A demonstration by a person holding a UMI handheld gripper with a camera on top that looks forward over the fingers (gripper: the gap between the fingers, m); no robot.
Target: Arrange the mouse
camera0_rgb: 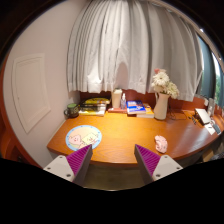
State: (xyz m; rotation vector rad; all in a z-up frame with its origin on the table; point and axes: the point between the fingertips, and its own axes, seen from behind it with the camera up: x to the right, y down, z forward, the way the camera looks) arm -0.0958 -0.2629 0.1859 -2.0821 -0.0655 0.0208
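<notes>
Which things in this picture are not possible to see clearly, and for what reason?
- Mouse: none can be picked out in the gripper view; things on the desk are too small.
- Small pinkish object ahead of the gripper: too small to identify.
- Items beside the vase: too small to name.
- Device at the desk's far end: partly cut off by the view's border.
- Round mat: its pattern is blurred.

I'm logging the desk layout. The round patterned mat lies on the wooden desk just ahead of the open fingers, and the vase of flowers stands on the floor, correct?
Not quite: in the gripper view the vase of flowers stands on the wooden desk, near its back edge. The round patterned mat does lie just ahead of the open gripper.
</notes>
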